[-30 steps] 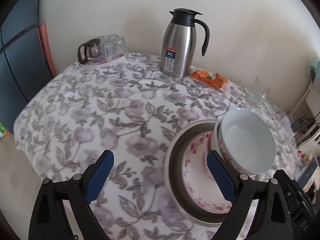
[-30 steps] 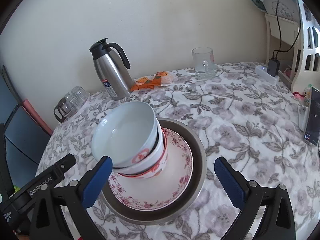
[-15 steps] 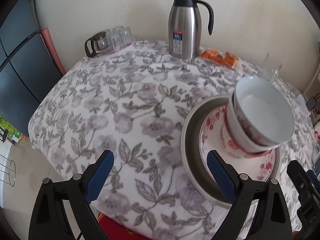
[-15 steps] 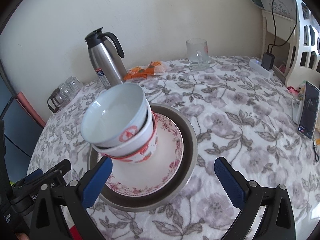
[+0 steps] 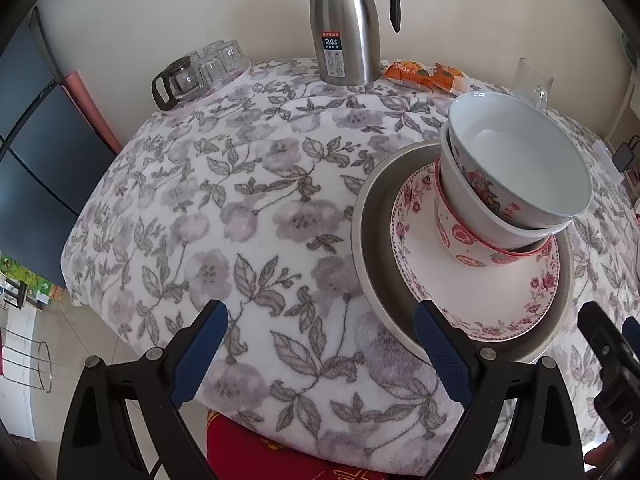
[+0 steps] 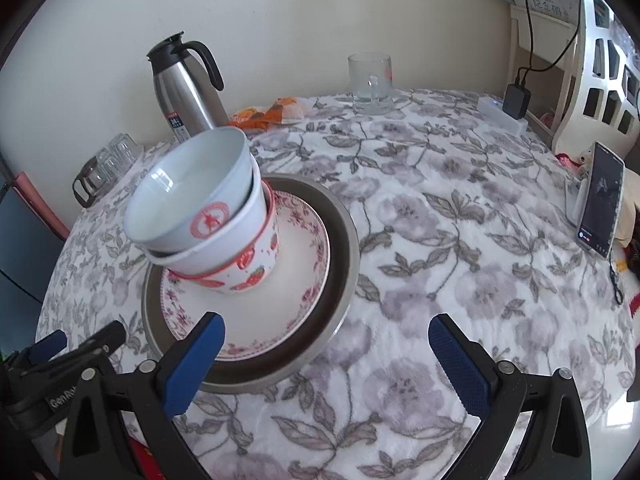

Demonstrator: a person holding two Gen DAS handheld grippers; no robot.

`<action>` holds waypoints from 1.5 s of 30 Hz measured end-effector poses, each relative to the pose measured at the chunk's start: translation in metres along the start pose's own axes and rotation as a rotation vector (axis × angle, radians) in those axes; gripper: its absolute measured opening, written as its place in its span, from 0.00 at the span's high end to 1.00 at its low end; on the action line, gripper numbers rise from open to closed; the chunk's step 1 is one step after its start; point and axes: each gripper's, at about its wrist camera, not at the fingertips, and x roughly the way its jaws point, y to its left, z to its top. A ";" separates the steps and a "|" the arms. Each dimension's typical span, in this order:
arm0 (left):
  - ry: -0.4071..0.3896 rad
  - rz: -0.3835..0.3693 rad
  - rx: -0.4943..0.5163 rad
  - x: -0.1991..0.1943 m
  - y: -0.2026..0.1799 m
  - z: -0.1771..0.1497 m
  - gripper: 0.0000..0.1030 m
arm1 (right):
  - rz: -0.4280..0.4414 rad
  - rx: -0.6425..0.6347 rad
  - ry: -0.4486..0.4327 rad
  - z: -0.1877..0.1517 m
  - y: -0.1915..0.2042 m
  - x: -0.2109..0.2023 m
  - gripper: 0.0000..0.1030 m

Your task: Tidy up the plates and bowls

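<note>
Since both tools, left tool [image 5: 318,354] and right tool [image 6: 326,360], hang wide open and empty near the bench [image 6: 460,240] edge, stacking looks pretty much done imo: bowls [image 6: 200,220] nested, leaning a bit, on the plate [image 6: 304,256] inside the pan [image 6: 344,240]. Plenty of bare cloth either side; flask [image 5: 346,28] and mug [image 6: 370,82] sit well back.

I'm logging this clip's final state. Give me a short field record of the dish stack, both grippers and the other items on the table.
stack: three nested bowls leaning, on floral plate, in metal pan
left gripper: open, empty, at table edge
right gripper: open, empty, by the pan's near rim
table: floral cloth
other items: thermos jug, glass mug, orange snack packets, phone
</note>
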 end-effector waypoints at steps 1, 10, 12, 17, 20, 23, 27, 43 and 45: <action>0.004 -0.005 -0.003 0.000 0.001 0.000 0.08 | -0.002 -0.002 0.002 -0.001 -0.001 0.000 0.00; 0.034 -0.035 -0.018 0.003 0.003 -0.003 0.08 | -0.018 -0.010 0.016 -0.010 -0.004 0.001 0.00; 0.036 -0.041 -0.013 0.002 0.002 -0.003 0.08 | -0.020 -0.009 0.018 -0.010 -0.004 0.001 0.00; 0.044 -0.056 0.000 0.002 -0.001 -0.005 0.08 | -0.022 -0.010 0.021 -0.012 -0.004 0.001 0.00; 0.044 -0.059 0.002 0.002 0.000 -0.005 0.08 | -0.025 -0.009 0.024 -0.012 -0.005 0.001 0.00; 0.046 -0.062 0.004 0.002 -0.001 -0.004 0.08 | -0.028 -0.007 0.026 -0.013 -0.006 0.002 0.00; 0.048 -0.064 0.005 0.003 -0.001 -0.004 0.08 | -0.028 -0.006 0.026 -0.012 -0.006 0.002 0.00; 0.060 -0.074 -0.002 0.005 0.001 -0.004 0.08 | -0.032 -0.006 0.028 -0.012 -0.007 0.002 0.00; 0.059 -0.074 -0.002 0.005 0.001 -0.004 0.08 | -0.032 -0.007 0.029 -0.012 -0.006 0.002 0.00</action>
